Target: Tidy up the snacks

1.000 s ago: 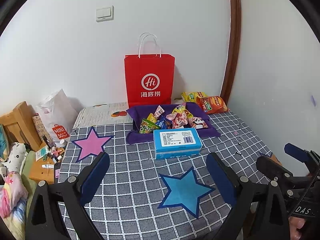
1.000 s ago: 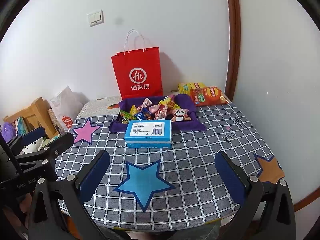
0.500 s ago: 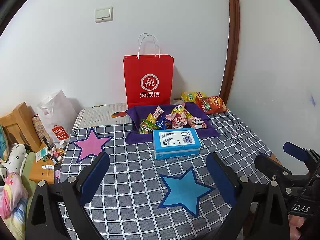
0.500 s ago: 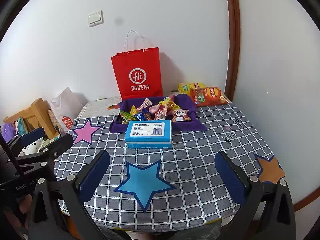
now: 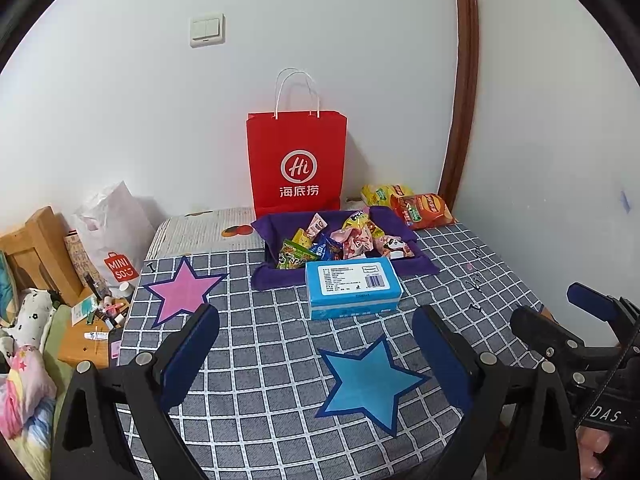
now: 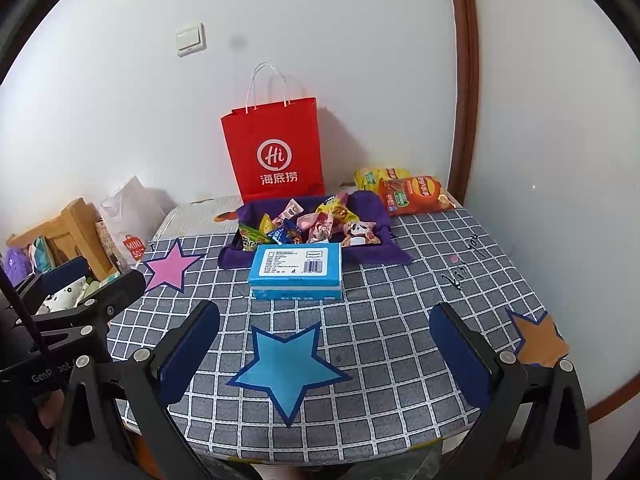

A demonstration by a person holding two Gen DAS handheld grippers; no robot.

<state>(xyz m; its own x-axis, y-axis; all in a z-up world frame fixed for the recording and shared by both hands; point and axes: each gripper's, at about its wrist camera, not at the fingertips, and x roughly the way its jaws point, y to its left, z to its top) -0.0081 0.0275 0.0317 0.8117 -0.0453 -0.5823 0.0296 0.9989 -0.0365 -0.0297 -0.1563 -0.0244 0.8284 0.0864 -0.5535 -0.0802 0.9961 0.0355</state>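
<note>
A: Start at the left — what is there?

B: A pink star (image 5: 182, 290) on the checked tablecloth (image 5: 260, 344), and the left gripper (image 5: 316, 350) above the near edge, its pads spread wide, nothing between them.

A: And the middle?

B: A blue star (image 6: 286, 366) close by; past it a blue box (image 6: 296, 270) lies flat, touching the front of the purple tray (image 6: 378, 254). The small snack packets (image 6: 320, 226) are heaped in that tray. A red paper bag (image 6: 274, 150) stands upright behind it.

A: Further right?

B: Two chip bags (image 6: 412, 194) lie by the wall — then an orange star (image 6: 538, 338). The right gripper (image 6: 324, 354) is parted too, empty.
</note>
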